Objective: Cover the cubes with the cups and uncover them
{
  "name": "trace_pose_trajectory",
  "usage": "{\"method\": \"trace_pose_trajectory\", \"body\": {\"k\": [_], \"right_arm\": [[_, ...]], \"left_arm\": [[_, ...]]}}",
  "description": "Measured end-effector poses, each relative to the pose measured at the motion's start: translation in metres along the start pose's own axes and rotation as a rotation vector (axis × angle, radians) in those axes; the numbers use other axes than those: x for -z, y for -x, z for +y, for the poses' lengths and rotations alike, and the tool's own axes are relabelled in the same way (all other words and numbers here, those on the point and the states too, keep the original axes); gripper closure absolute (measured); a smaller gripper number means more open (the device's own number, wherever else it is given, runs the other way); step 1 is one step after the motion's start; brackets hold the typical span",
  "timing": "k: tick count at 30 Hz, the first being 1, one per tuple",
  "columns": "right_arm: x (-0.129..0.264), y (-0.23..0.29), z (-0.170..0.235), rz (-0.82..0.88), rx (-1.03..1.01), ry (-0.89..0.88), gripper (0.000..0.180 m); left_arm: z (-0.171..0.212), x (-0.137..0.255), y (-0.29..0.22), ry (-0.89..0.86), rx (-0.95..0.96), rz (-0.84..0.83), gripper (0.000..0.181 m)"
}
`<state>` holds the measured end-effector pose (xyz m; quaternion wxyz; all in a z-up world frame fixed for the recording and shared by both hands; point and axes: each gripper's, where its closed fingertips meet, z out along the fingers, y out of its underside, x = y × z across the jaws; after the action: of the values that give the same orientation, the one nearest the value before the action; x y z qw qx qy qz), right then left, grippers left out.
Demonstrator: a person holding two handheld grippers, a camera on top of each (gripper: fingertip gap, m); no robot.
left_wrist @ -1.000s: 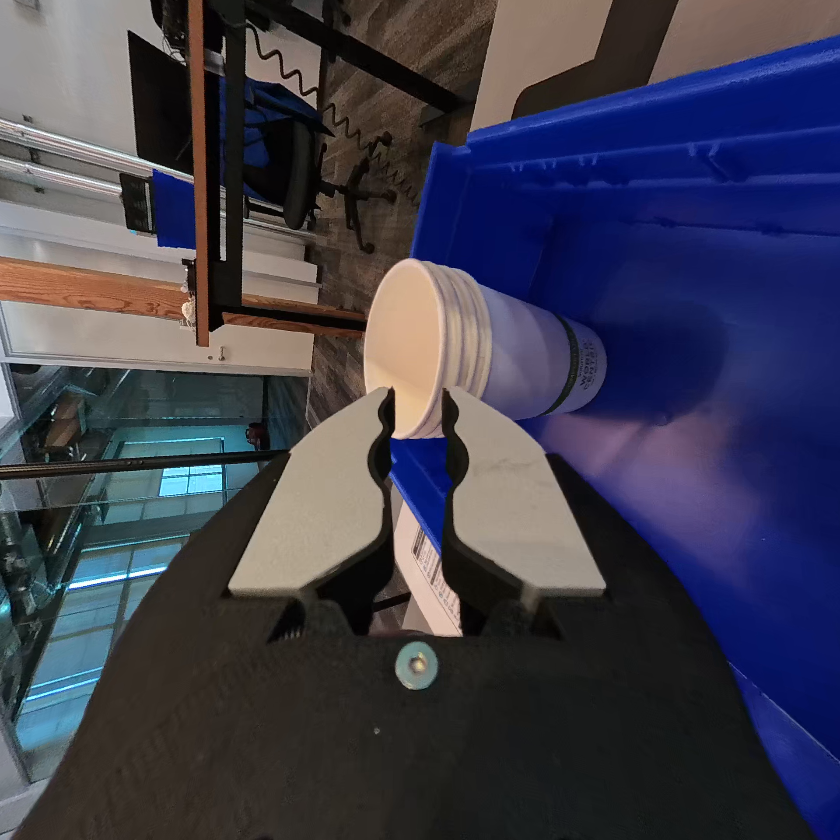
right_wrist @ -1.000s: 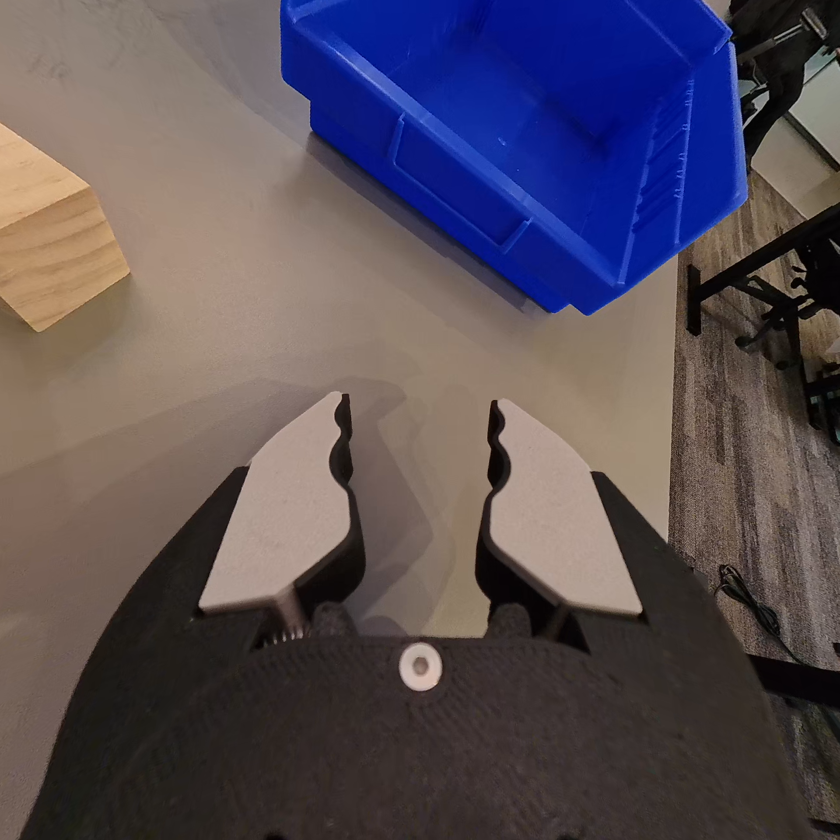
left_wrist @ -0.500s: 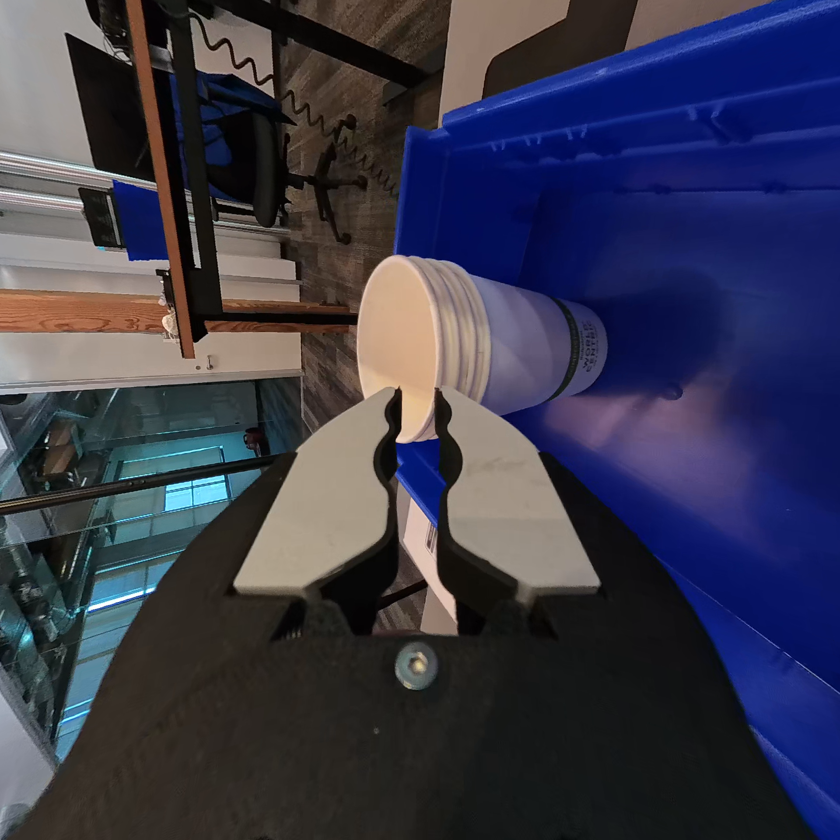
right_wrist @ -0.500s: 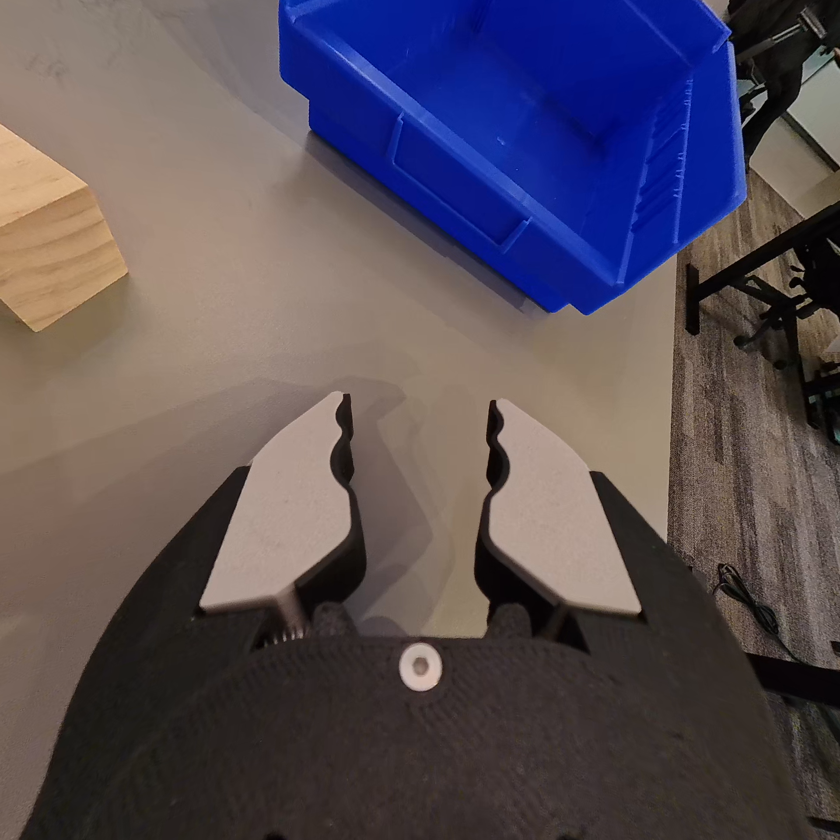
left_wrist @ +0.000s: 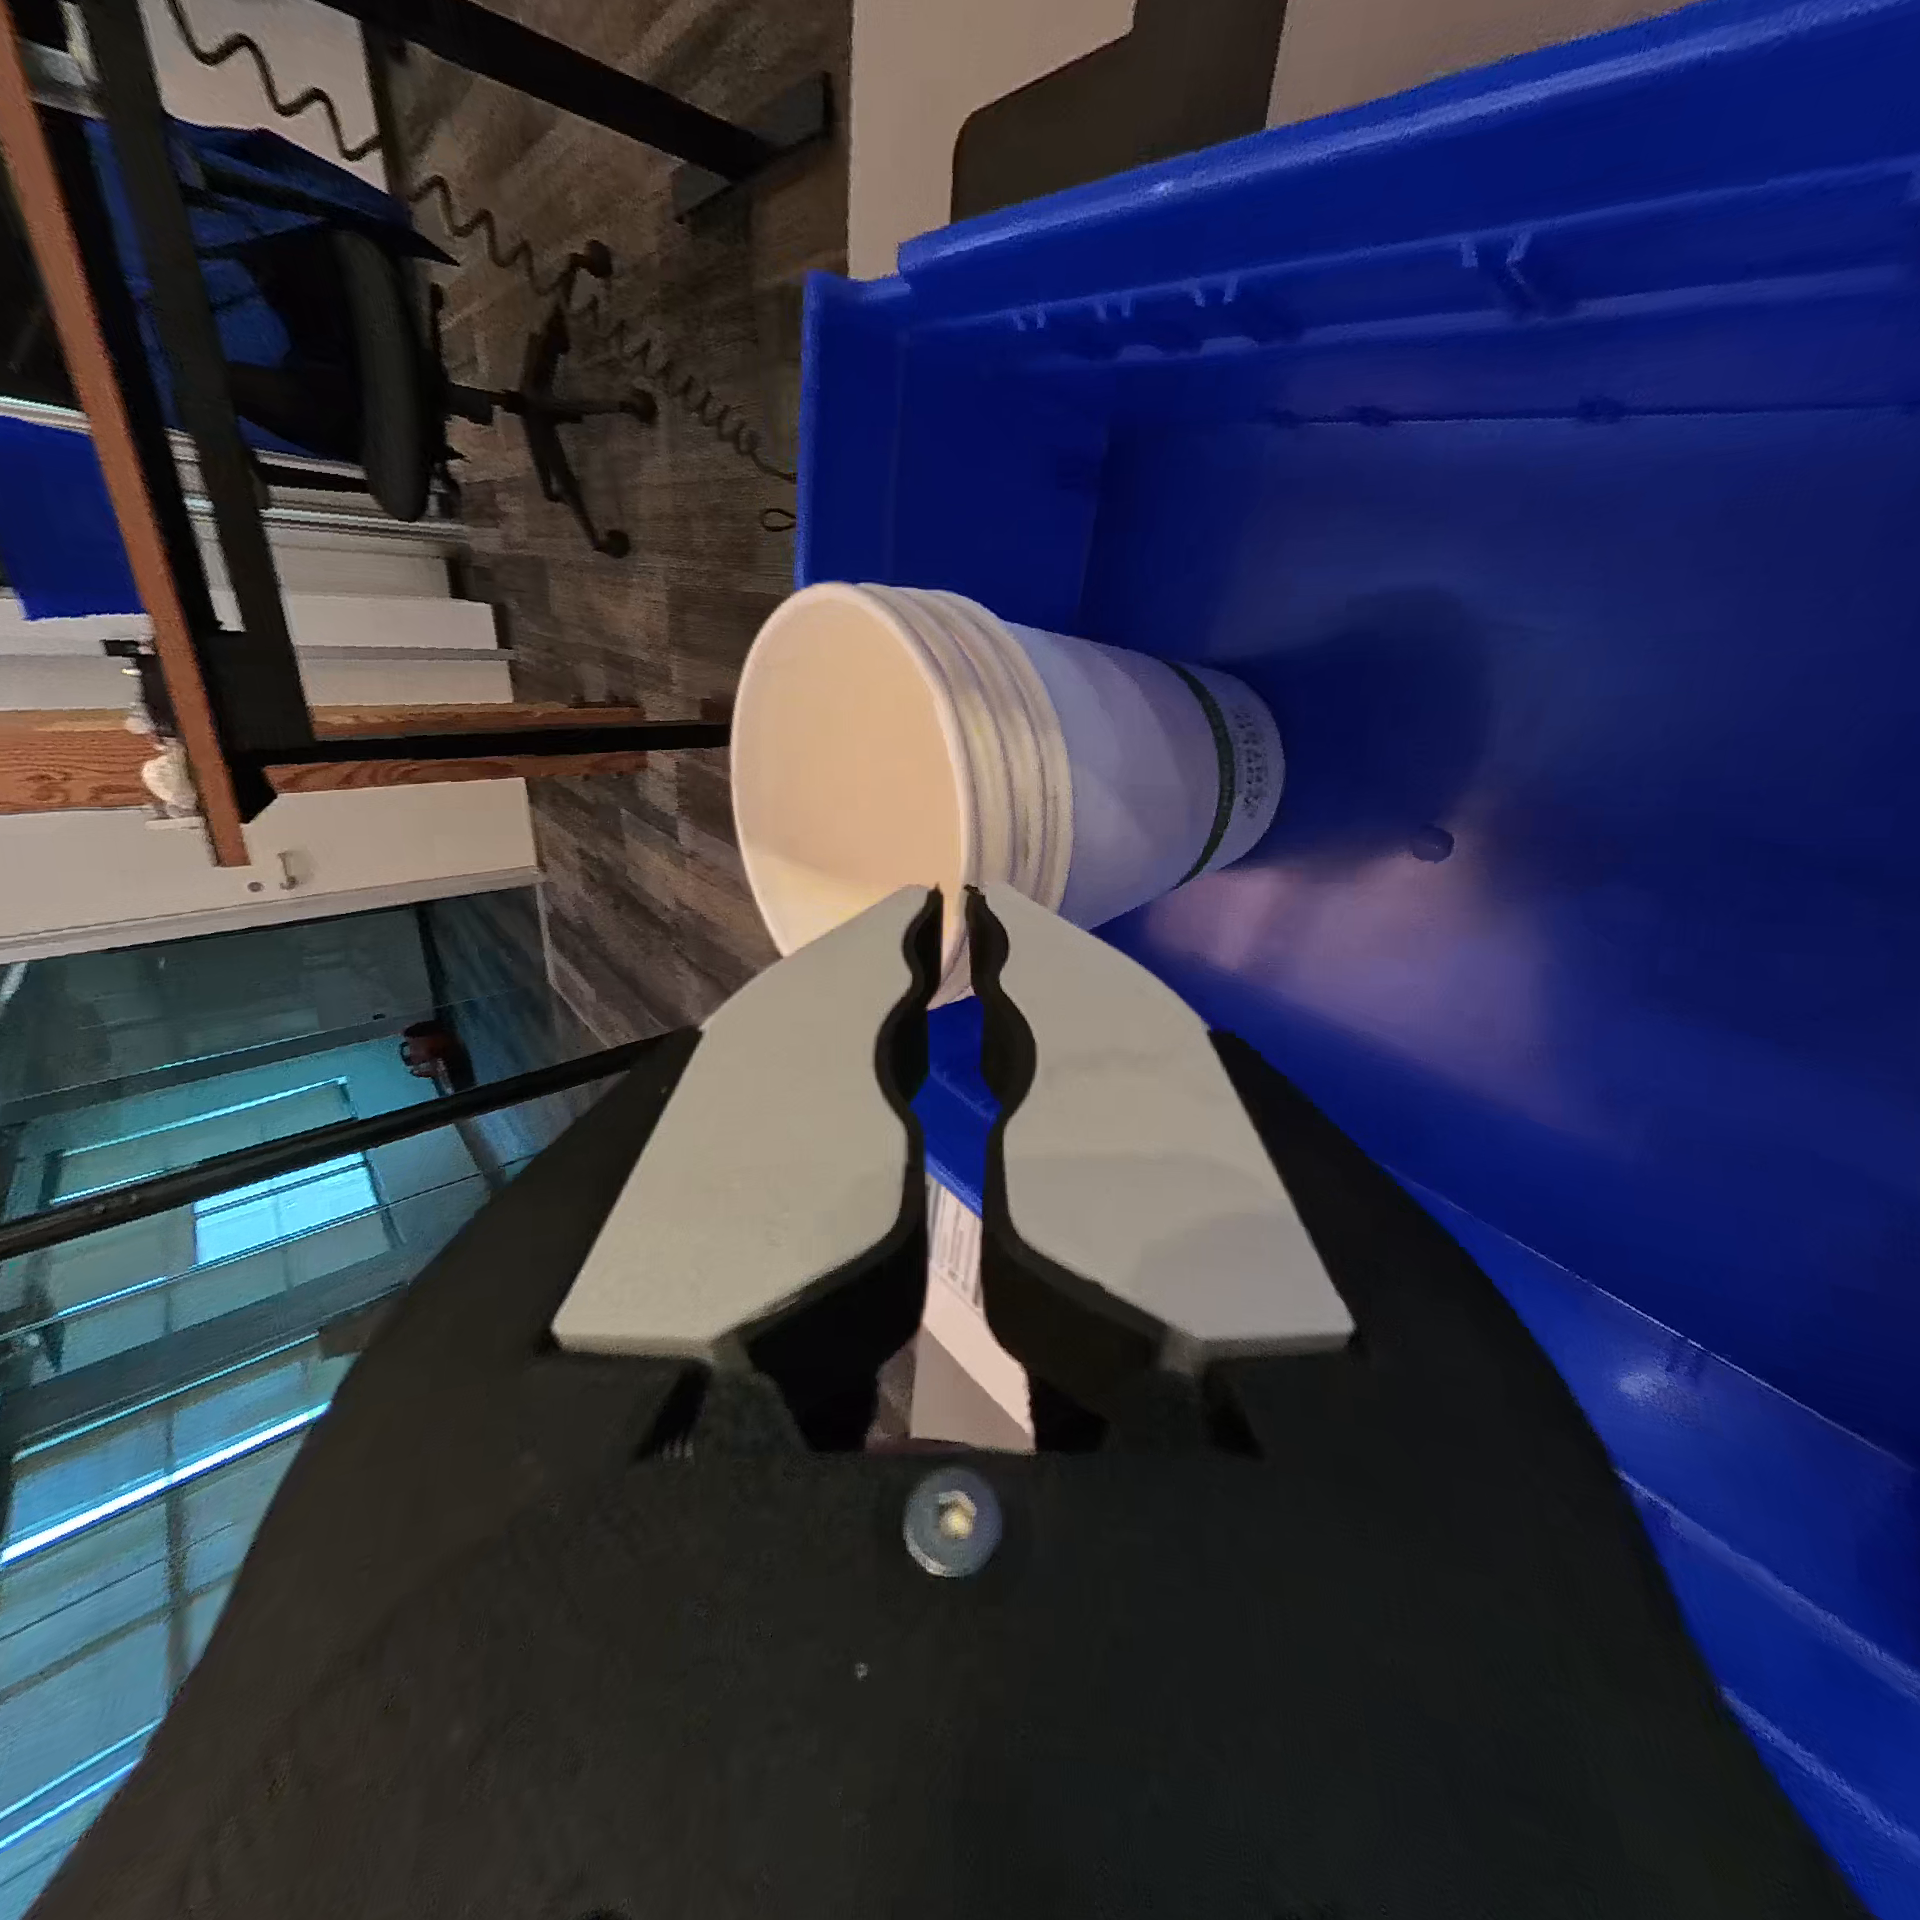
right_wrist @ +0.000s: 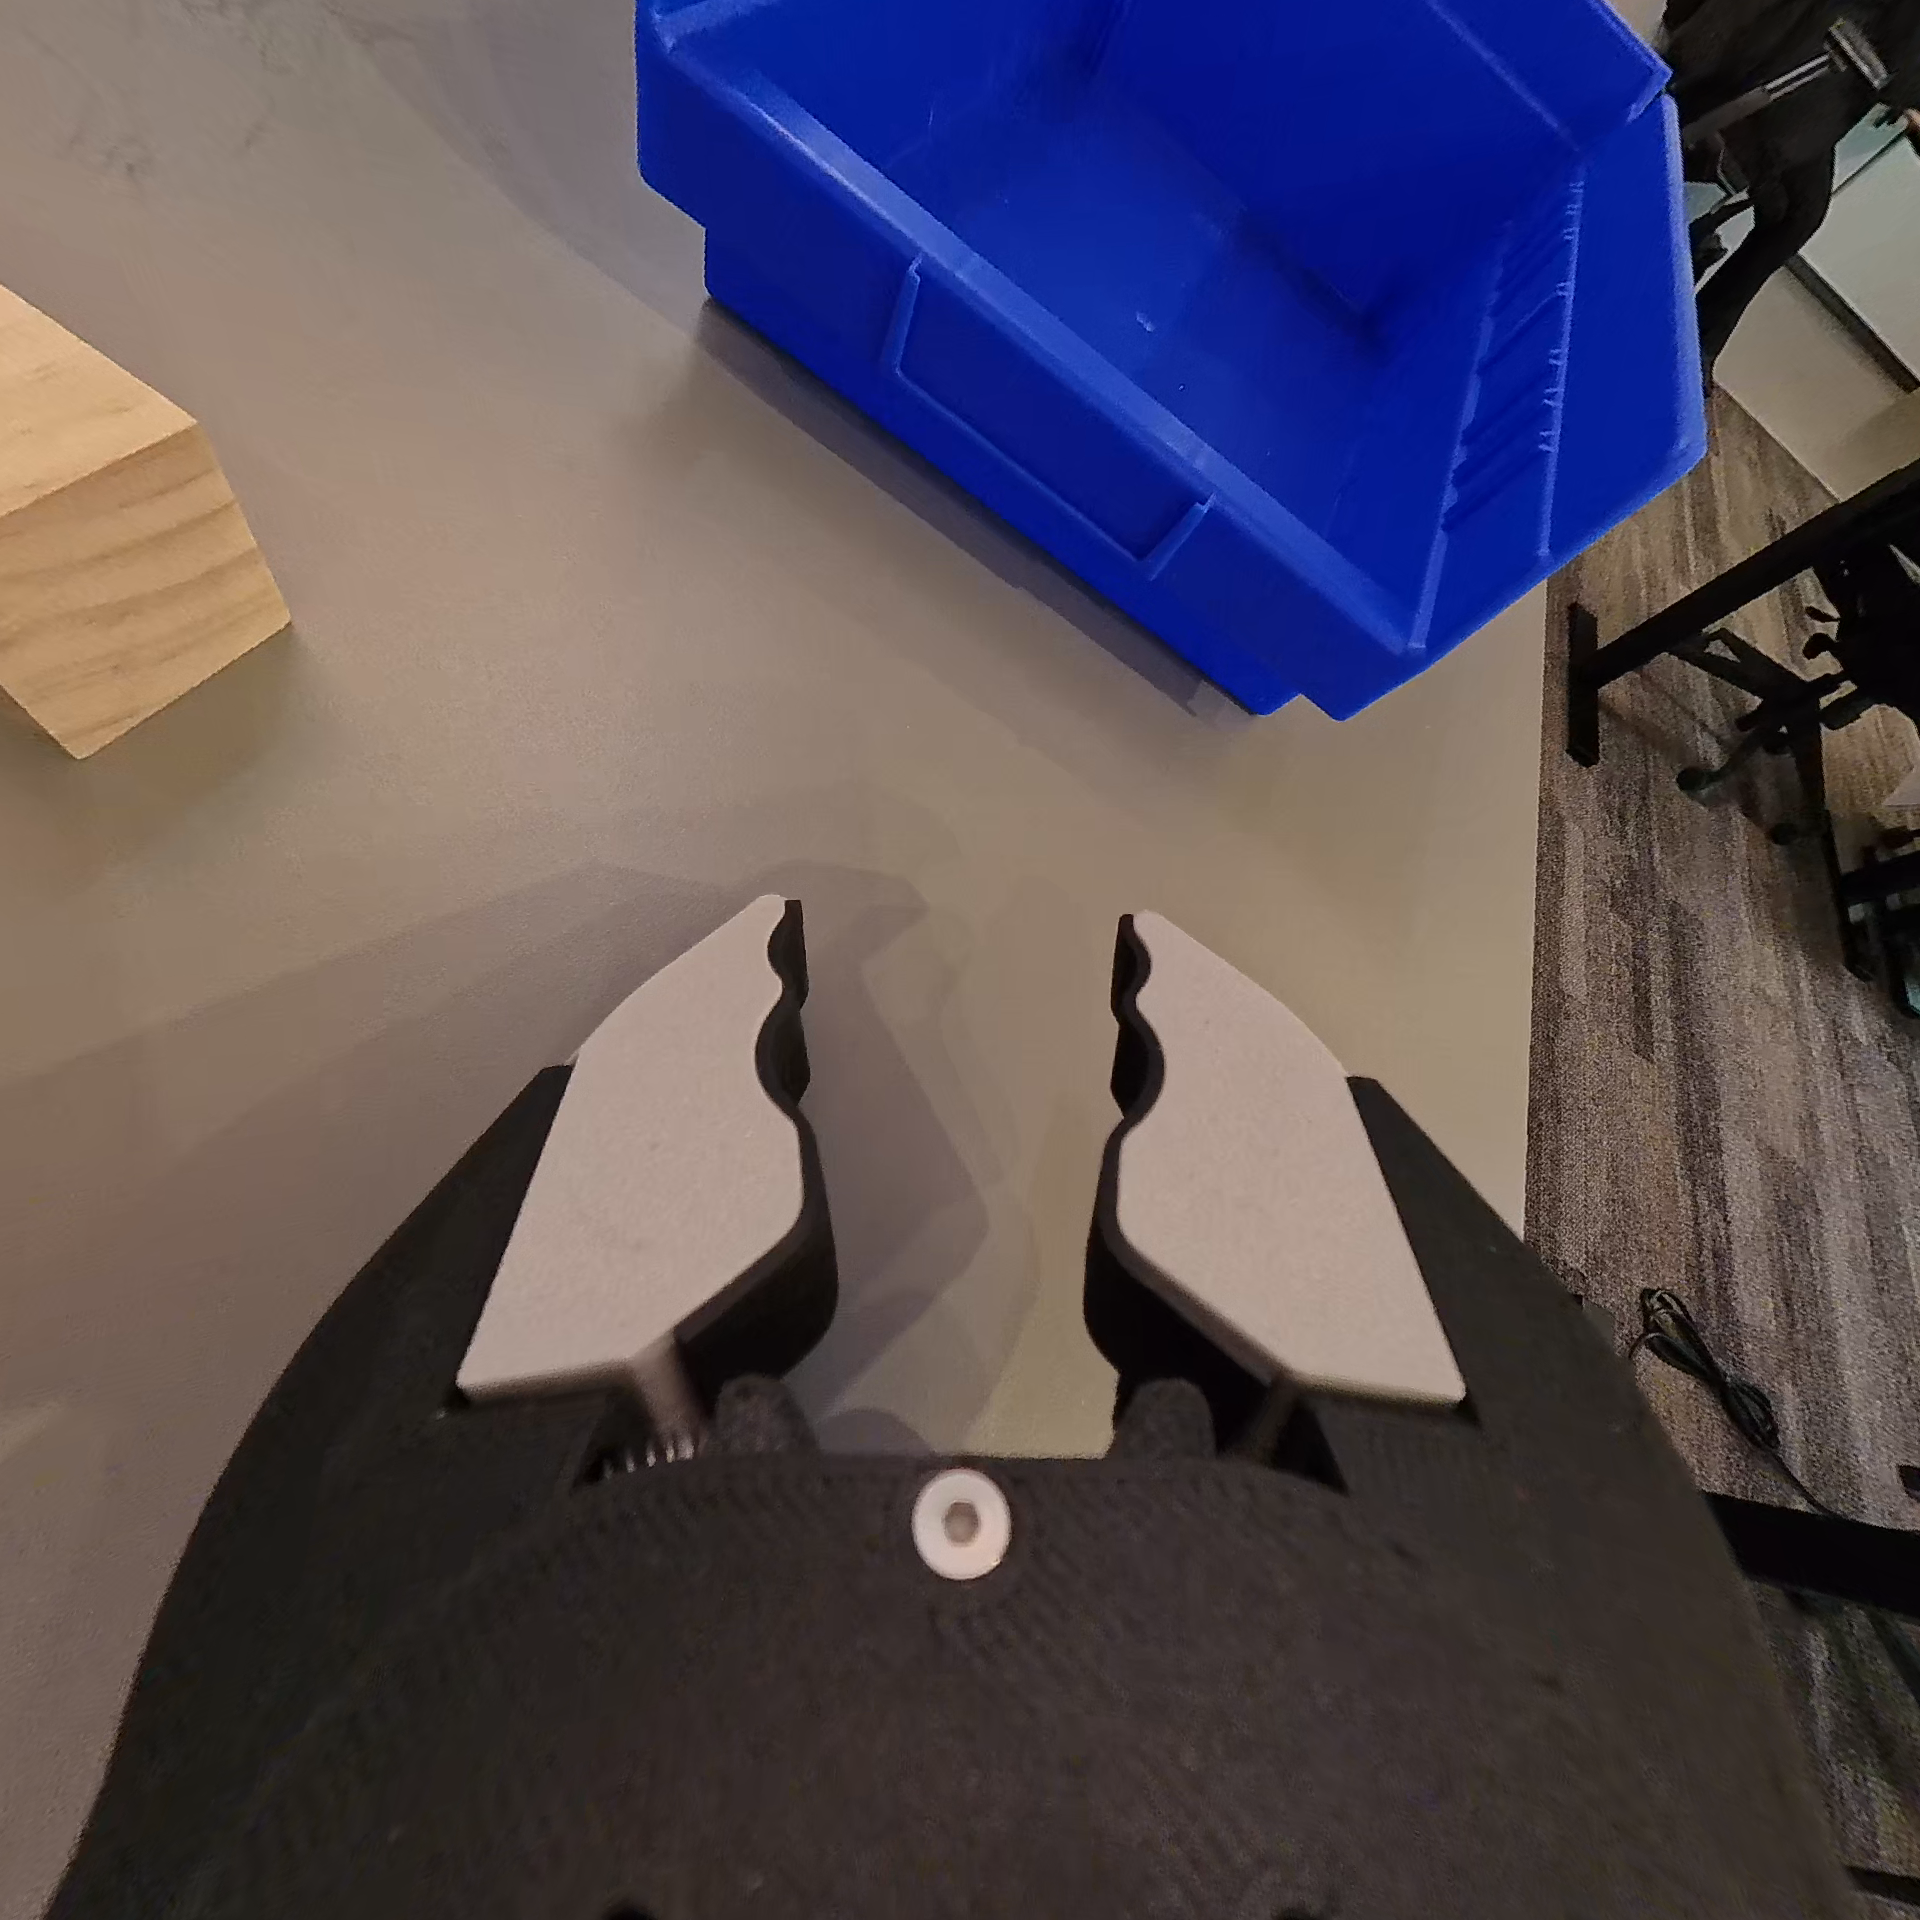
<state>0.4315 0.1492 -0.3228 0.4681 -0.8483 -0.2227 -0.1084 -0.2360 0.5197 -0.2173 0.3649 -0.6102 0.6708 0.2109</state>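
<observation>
Grey tabletop, office floor beyond: one blue plastic bin, empty in the right wrist view, with a pale wooden cube well apart from it; a bin of the same blue in the left wrist view holds a nested stack of white paper cups. Left gripper: jaws nearly closed, pinching the stack's near rim, one finger inside and one outside. Right gripper: jaws wide apart, holding nothing, above bare table. Handling note: only the innermost cup likely wants lifting, so draw it out slowly along the stack's axis with a light pinch that will not crush the rim.
</observation>
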Motion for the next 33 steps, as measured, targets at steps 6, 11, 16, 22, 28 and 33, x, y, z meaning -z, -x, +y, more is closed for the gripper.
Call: {"method": "trace_pose_trajectory", "body": {"k": [6, 11, 16, 22, 28, 33], "right_arm": [[0.0, 0.0, 0.0, -0.001, -0.001, 0.001, 0.123], [0.0, 0.0, 0.0, -0.002, -0.002, 0.002, 0.124], [-0.001, 0.0, 0.0, -0.002, -0.001, 0.002, 0.124], [-0.001, 0.0, 0.0, -0.001, 0.0, 0.001, 0.124], [0.0, 0.0, 0.0, -0.001, 0.002, 0.001, 0.124], [0.0, 0.0, 0.0, 0.0, 0.003, 0.0, 0.124]], "left_arm": [[0.001, -0.005, -0.004, 0.02, -0.002, 0.104, 0.173], [0.002, -0.005, -0.003, 0.03, -0.012, 0.139, 0.174], [0.004, -0.005, -0.003, 0.041, -0.009, 0.182, 0.177], [0.0, -0.006, -0.003, 0.049, -0.009, 0.179, 0.178], [-0.003, -0.001, 0.002, 0.063, 0.005, 0.16, 0.178], [-0.008, 0.013, 0.018, 0.063, -0.003, 0.095, 0.178]]}}
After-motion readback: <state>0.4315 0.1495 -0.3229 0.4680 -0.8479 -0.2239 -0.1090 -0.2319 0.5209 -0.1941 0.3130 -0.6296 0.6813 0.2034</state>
